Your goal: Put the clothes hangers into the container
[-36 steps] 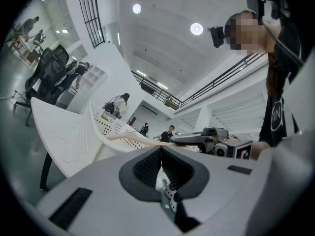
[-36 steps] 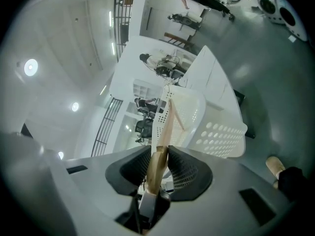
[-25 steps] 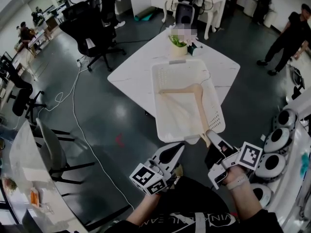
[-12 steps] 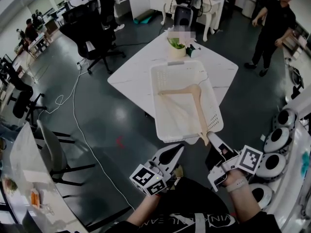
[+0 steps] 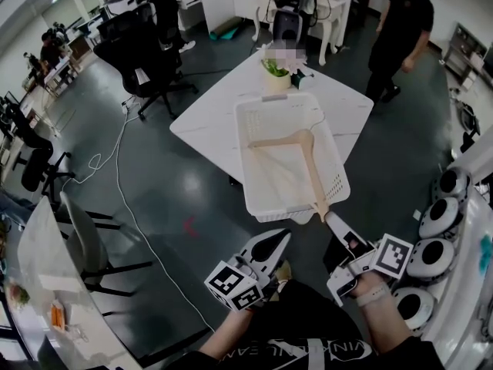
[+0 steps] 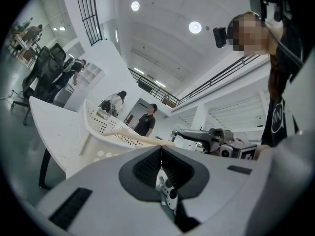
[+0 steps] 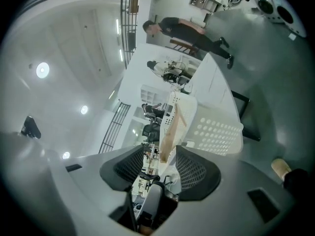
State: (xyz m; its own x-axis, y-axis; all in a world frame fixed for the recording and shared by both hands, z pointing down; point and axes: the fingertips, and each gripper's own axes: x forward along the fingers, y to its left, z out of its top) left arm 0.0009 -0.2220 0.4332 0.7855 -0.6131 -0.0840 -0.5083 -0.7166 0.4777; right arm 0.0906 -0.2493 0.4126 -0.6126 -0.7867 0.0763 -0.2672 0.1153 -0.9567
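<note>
Head view: A white perforated container (image 5: 248, 164) stood on a white surface (image 5: 208, 122), its near end past the surface's edge. 1 wooden hanger (image 5: 308, 160) lay inside: 1 arm ran across toward the left wall, the other ran down to the near right corner, its end resting on the near rim and poking just over it. The right tongs (image 5: 333, 223) pointed at that end, tips just beside it. The left tongs (image 5: 282, 237) hung near the person's body, below the container and apart from it. A potted plant (image 5: 276, 72) stood at the surface's far side, just behind the container. A person in dark clothes (image 5: 400, 21) stood on the floor beyond. A black office chair (image 5: 146, 52) stood to the left, and a white cable (image 5: 115, 168) trailed across the floor.

Left gripper view: The left tongs (image 6: 160, 150) were clenched, pads together, nothing between them. Ahead were the container (image 6: 106, 127), the hanger (image 6: 142, 139) jutting over its rim, and the right tongs (image 6: 178, 132) at that end.

Right gripper view: The right tongs (image 7: 160, 154) were released and opening. The pale end of the hanger (image 7: 172, 124) stood between the jaws with a gap on each side, neither pad pressing on it. The rest of the hanger ran up into the container (image 7: 219, 132), with the surface (image 7: 214, 82) behind.
</note>
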